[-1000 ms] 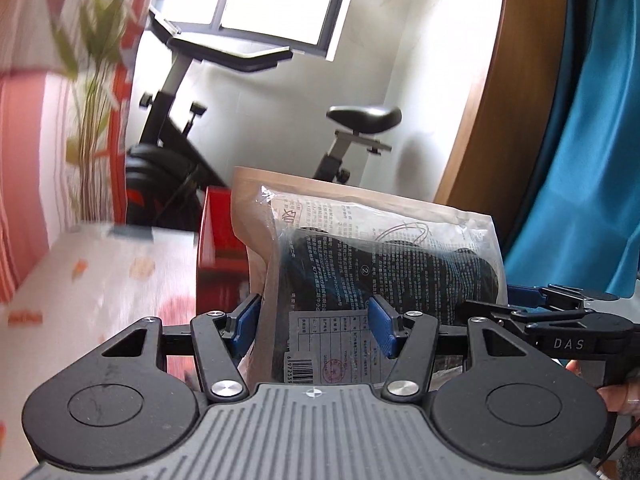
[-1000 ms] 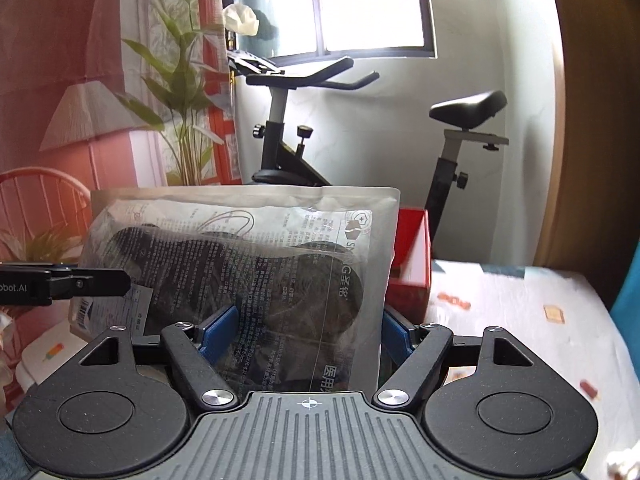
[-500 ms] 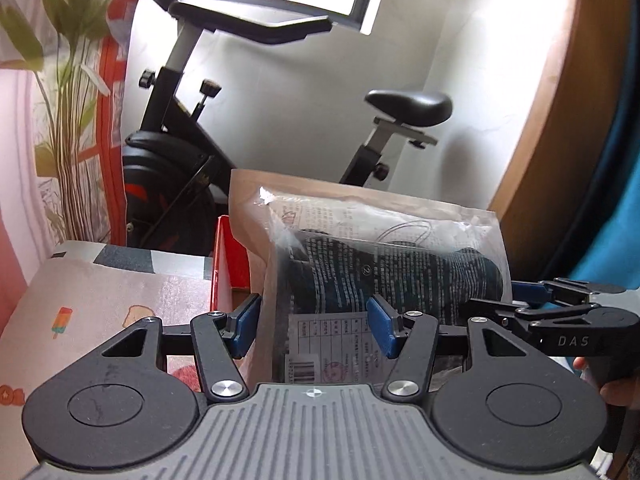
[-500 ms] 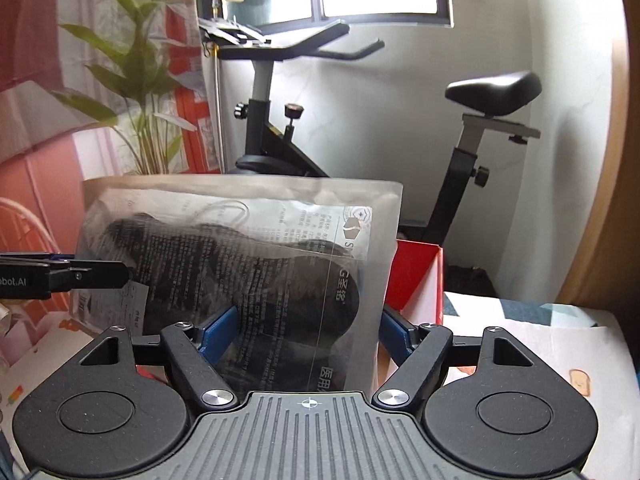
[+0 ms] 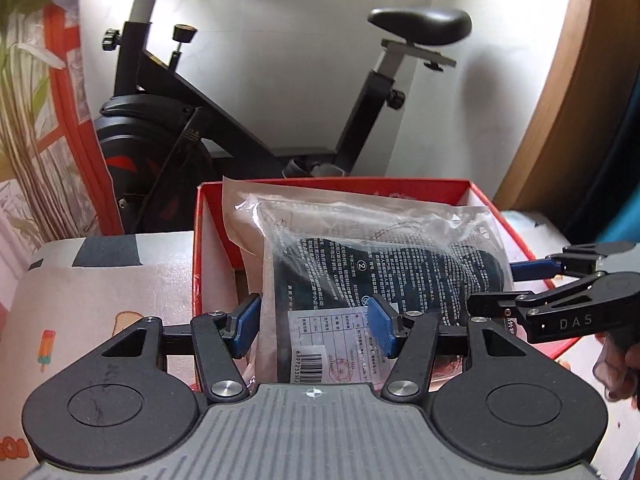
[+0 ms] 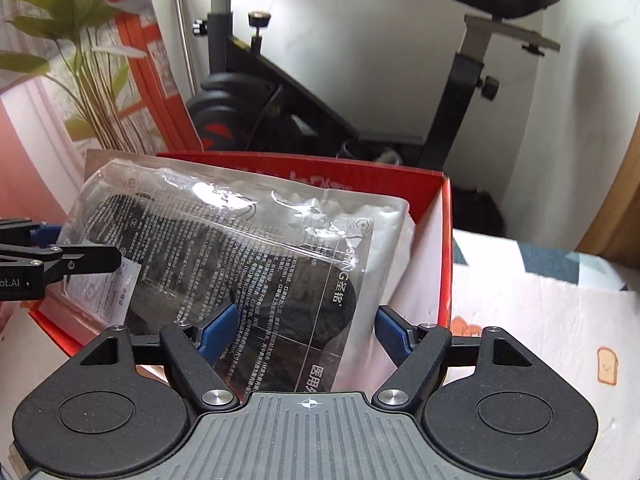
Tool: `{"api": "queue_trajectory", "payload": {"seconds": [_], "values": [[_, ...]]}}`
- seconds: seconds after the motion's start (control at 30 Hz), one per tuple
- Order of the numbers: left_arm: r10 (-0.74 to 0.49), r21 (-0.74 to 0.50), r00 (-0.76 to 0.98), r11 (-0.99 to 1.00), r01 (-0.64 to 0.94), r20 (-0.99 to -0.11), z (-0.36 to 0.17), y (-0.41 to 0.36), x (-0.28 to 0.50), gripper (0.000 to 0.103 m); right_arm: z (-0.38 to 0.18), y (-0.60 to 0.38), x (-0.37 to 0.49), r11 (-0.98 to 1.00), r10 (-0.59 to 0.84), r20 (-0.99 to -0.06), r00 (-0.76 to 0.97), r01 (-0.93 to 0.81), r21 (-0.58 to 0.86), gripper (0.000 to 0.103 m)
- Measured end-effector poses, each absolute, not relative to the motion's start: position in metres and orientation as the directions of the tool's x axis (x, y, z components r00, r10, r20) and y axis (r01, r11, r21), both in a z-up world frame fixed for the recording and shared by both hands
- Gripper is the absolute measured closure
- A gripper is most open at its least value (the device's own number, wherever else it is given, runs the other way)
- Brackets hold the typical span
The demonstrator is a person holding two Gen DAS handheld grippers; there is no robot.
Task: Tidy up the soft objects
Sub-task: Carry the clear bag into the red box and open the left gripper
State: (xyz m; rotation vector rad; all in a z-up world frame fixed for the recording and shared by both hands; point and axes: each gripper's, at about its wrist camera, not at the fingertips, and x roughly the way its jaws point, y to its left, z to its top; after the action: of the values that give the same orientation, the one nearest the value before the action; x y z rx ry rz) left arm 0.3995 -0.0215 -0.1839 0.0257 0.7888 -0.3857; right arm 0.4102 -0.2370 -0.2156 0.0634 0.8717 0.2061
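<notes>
A clear plastic packet of black masks (image 5: 360, 264) with printed text hangs over an open red box (image 5: 198, 232). My left gripper (image 5: 314, 326) is shut on the packet's near left end. My right gripper (image 6: 306, 330) is shut on its other end (image 6: 256, 256); it shows at the right of the left wrist view (image 5: 520, 284). The packet tilts down into the red box (image 6: 444, 240), whose inside is white. The box floor is mostly hidden by the packet.
The box stands on a surface with a cartoon-print cover (image 5: 100, 300), also seen in the right wrist view (image 6: 540, 320). A black exercise bike (image 5: 240, 120) stands behind it against a white wall. A plant (image 6: 92, 92) and orange-trimmed curtain stand at left. A wooden panel (image 5: 560, 120) is at right.
Both grippers have tipped downward and carried the packet from up in the air down over the open red box. Their grip on it is unchanged.
</notes>
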Motion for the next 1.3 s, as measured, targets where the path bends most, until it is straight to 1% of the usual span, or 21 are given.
{"api": "queue_trajectory", "payload": {"seconds": [0.07,0.1,0.2,0.23,0.27,0.3,0.33,0.37,0.4,0.5,0.6,0.77,0.87,0.9,0.93,1.1,1.2,1.3], "values": [[-0.355,-0.139,0.608,0.917,0.373,-0.71,-0.189,-0.021,0.403,0.044,-0.219,-0.236,0.41,0.979,0.196,-0.765,0.613,-0.166,0.118,0.036],[-0.38,-0.164,0.586,0.907,0.388,-0.716,-0.191,-0.021,0.405,0.044,-0.221,-0.234,0.411,0.98,0.188,-0.769,0.611,-0.174,0.101,0.037],[-0.351,-0.128,0.562,0.909,0.396,-0.749,-0.199,-0.026,0.408,0.044,-0.222,-0.23,0.415,0.981,0.168,-0.774,0.611,-0.181,0.071,0.037],[-0.347,-0.126,0.559,0.91,0.395,-0.753,-0.201,-0.026,0.409,0.046,-0.222,-0.229,0.416,0.981,0.165,-0.775,0.61,-0.183,0.065,0.037],[-0.346,-0.131,0.556,0.912,0.389,-0.756,-0.202,-0.024,0.41,0.053,-0.221,-0.227,0.415,0.98,0.168,-0.774,0.611,-0.19,0.063,0.037],[-0.344,-0.137,0.555,0.915,0.38,-0.757,-0.203,-0.022,0.412,0.058,-0.221,-0.226,0.415,0.978,0.171,-0.772,0.612,-0.197,0.061,0.039],[-0.337,-0.138,0.557,0.92,0.368,-0.759,-0.204,-0.021,0.413,0.069,-0.22,-0.225,0.414,0.977,0.174,-0.771,0.613,-0.204,0.058,0.04],[-0.329,-0.136,0.56,0.924,0.359,-0.761,-0.204,-0.019,0.414,0.077,-0.219,-0.223,0.414,0.976,0.177,-0.77,0.613,-0.208,0.059,0.041],[-0.325,-0.131,0.561,0.924,0.359,-0.761,-0.204,-0.018,0.415,0.079,-0.218,-0.223,0.413,0.976,0.181,-0.769,0.613,-0.21,0.063,0.041],[-0.331,-0.132,0.538,0.918,0.374,-0.776,-0.206,-0.018,0.418,0.08,-0.216,-0.223,0.412,0.973,0.2,-0.767,0.61,-0.217,0.082,0.041],[-0.315,-0.105,0.536,0.917,0.385,-0.783,-0.2,-0.026,0.423,0.08,-0.216,-0.227,0.411,0.97,0.218,-0.766,0.605,-0.223,0.1,0.042],[-0.301,-0.101,0.582,0.931,0.351,-0.755,-0.183,-0.022,0.425,0.08,-0.214,-0.232,0.408,0.966,0.243,-0.76,0.602,-0.223,0.133,0.044],[-0.325,-0.111,0.592,0.923,0.369,-0.738,-0.172,-0.022,0.424,0.08,-0.215,-0.235,0.408,0.962,0.26,-0.762,0.594,-0.226,0.152,0.048],[-0.329,-0.108,0.59,0.919,0.379,-0.738,-0.17,-0.024,0.424,0.08,-0.215,-0.235,0.409,0.961,0.264,-0.763,0.59,-0.231,0.154,0.051],[-0.338,-0.109,0.582,0.914,0.391,-0.74,-0.171,-0.026,0.424,0.08,-0.216,-0.235,0.41,0.959,0.269,-0.766,0.584,-0.237,0.156,0.056],[-0.358,-0.125,0.519,0.894,0.43,-0.776,-0.192,-0.045,0.428,0.08,-0.222,-0.227,0.425,0.947,0.305,-0.798,0.52,-0.254,0.196,0.069],[-0.373,-0.152,0.494,0.89,0.429,-0.785,-0.203,-0.05,0.429,0.08,-0.231,-0.225,0.436,0.946,0.313,-0.824,0.473,-0.23,0.227,0.069],[-0.366,-0.16,0.49,0.897,0.412,-0.791,-0.21,-0.051,0.431,0.08,-0.249,-0.223,0.453,0.949,0.309,-0.871,0.382,-0.19,0.253,0.069]]}}
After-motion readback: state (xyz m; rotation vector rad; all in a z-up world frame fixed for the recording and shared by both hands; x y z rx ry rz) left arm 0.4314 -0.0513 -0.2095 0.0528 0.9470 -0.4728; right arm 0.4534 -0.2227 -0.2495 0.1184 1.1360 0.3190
